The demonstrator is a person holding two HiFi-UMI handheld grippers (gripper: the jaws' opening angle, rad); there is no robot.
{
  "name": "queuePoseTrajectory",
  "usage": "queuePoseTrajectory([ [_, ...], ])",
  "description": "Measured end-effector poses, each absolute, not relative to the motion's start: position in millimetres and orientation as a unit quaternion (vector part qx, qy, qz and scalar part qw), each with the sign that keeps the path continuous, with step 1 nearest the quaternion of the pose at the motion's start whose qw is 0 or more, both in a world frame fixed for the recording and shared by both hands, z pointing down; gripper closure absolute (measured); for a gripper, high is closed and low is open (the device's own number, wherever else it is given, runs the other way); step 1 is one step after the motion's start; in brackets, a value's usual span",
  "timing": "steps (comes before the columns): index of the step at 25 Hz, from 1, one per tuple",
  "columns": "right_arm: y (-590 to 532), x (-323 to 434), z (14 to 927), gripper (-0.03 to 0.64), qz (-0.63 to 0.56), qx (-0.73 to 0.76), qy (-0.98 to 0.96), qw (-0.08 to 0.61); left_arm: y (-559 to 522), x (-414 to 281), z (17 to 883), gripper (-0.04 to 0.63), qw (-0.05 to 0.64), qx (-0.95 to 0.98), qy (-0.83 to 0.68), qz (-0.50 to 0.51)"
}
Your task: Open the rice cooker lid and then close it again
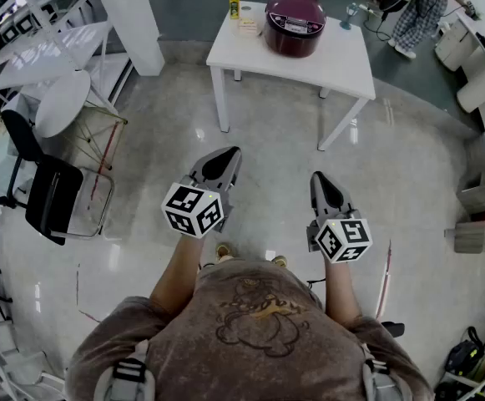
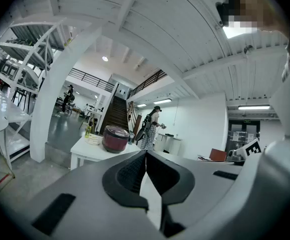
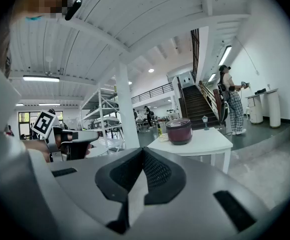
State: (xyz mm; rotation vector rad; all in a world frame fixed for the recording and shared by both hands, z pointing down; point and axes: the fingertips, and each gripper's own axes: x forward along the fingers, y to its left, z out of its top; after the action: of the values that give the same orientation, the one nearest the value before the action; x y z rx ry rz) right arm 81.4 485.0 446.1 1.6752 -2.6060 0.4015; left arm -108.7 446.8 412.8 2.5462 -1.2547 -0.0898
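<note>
my left gripper [image 2: 145, 154]: jaws pressed together tip to tip, nothing between them; it is held about level, out over the bare floor in front of me.
my right gripper [image 3: 143, 150]: jaws also together and empty; it tips slightly downward, beside the left one with a gap between the two.
marker cubes: one on the back of each gripper, close to my forearms in the head view.
rice cooker [image 1: 295, 22]: dark red, round, lid down and closed; it stands on the far half of the table top, well apart from both grippers.
white table [image 1: 342, 65]: ahead of me across the floor, set at a slight angle; both gripper views show it beyond the jaw tips.
yellow bottle [image 1: 234, 3]: upright at the table's far left corner, near the cooker but not touching it.
small pale dish [image 1: 248, 25]: on the table between the bottle and the cooker, just beside the cooker.
small teal thing [image 1: 349, 13]: on the table's far right edge; too small to tell what it is.
person in checked trousers [image 1: 417, 7]: standing beyond the table to the right, by a white counter.
black chair [image 1: 46, 190]: to my left on the floor, next to a round white table top [image 1: 63, 103].
staircase [image 3: 197, 101]: rises behind the table in both gripper views.
white pillar [image 1: 129, 15]: left of the table.
</note>
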Motion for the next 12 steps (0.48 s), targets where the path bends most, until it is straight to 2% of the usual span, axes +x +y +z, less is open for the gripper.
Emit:
queuePoseTrajectory([
  [12, 488.5, 33.7, 466.0, 0.615, 0.143, 0.563, -0.814, -0.001, 440.2, -145.5, 427.4, 0.572, 0.138, 0.905, -0.403, -0.003],
])
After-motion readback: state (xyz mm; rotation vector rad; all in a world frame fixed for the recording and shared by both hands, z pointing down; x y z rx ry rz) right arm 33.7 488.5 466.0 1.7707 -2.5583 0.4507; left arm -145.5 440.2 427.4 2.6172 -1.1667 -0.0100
